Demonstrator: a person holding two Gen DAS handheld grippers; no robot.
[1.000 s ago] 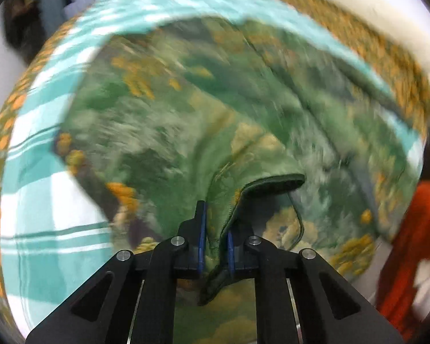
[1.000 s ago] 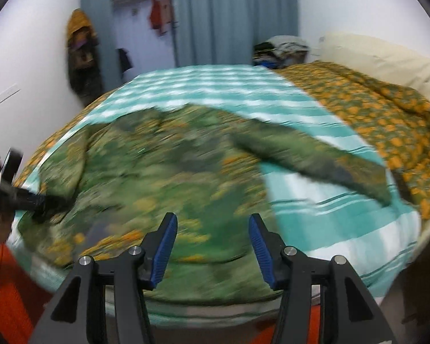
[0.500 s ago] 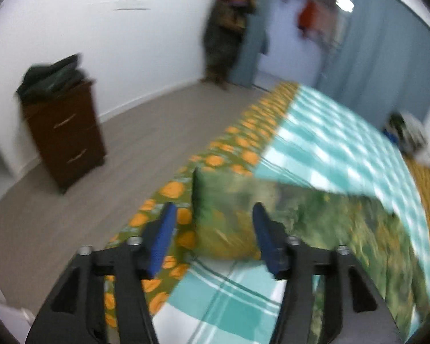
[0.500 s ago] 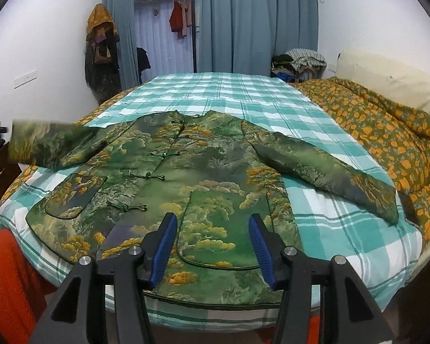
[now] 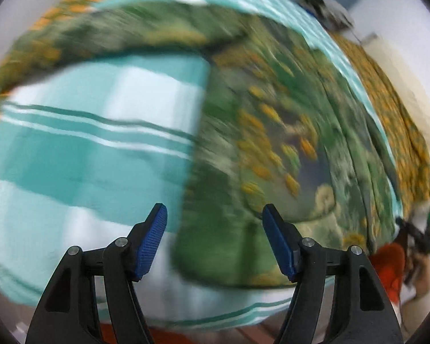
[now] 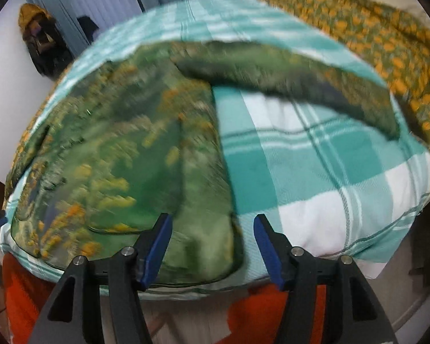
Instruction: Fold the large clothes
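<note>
A green jacket is seen spread flat on a bed, with both grippers held empty above its lower corners.

The bed is covered by a teal-and-white checked blanket, and an orange-flowered quilt is bunched along its far side; blue curtains and a hanging coat are seen behind. Nothing is placed between the grippers and the cloth. The jacket is patterned with green and yellow-orange scenery, edged with dark piping, and one sleeve is stretched out sideways over the blanket; both views are blurred. The left gripper is shown with its jaws spread over the jacket's hem corner, and the right gripper is likewise spread wide, nothing being pinched.
</note>
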